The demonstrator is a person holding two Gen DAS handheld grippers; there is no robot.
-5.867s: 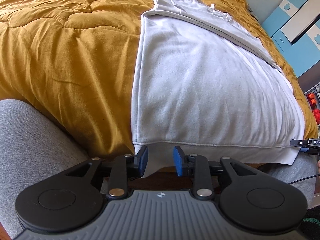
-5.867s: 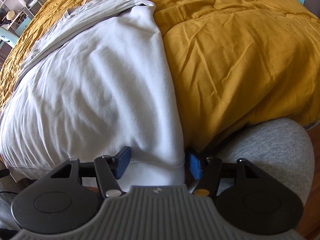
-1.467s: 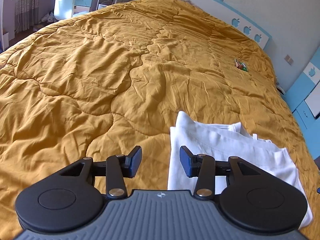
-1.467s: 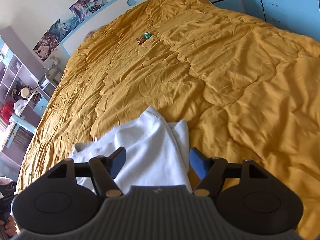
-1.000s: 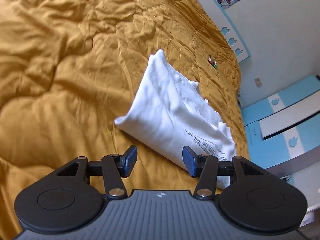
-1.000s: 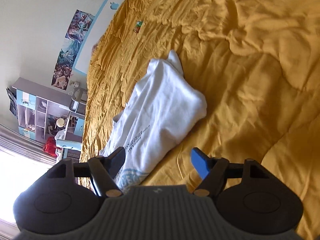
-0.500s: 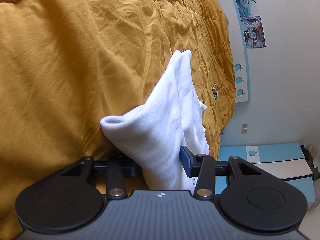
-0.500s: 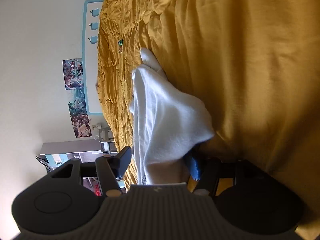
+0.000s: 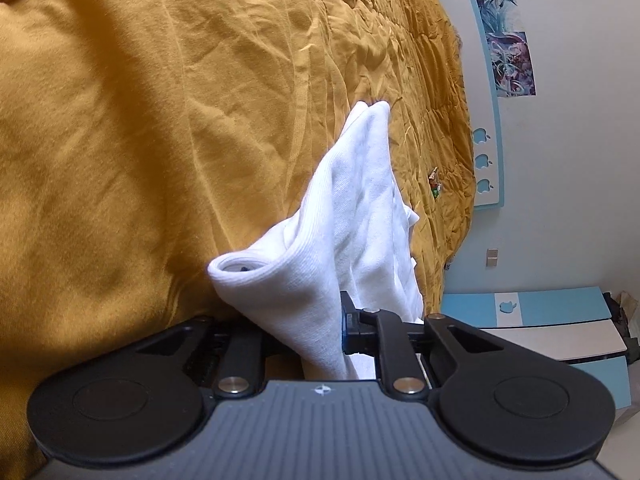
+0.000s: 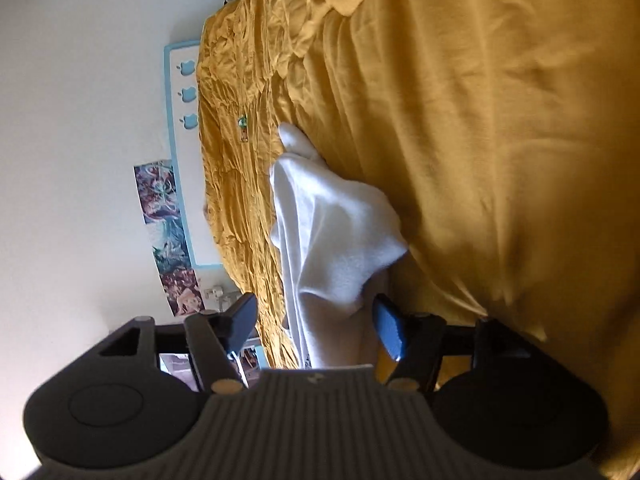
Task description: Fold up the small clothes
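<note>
A folded white garment (image 9: 352, 216) lies on the mustard quilt (image 9: 140, 120). In the left wrist view my left gripper (image 9: 304, 324) is turned on its side and its jaws hold the garment's near folded corner; the left finger is hidden behind the cloth. In the right wrist view the white garment (image 10: 332, 232) runs between the jaws of my right gripper (image 10: 316, 320), also turned on its side. Its jaws are wide apart around the near corner, with a gap on the left side.
A small green and red object (image 9: 435, 185) lies on the quilt near the blue and white headboard (image 9: 486, 120). Blue and white drawers (image 9: 560, 320) stand beside the bed. Posters (image 10: 168, 224) hang on the wall.
Both grippers rolled onto their sides and came down to the folded garment's near corners. The left gripper's jaws closed in on the cloth; the right gripper's jaws stay wide around it.
</note>
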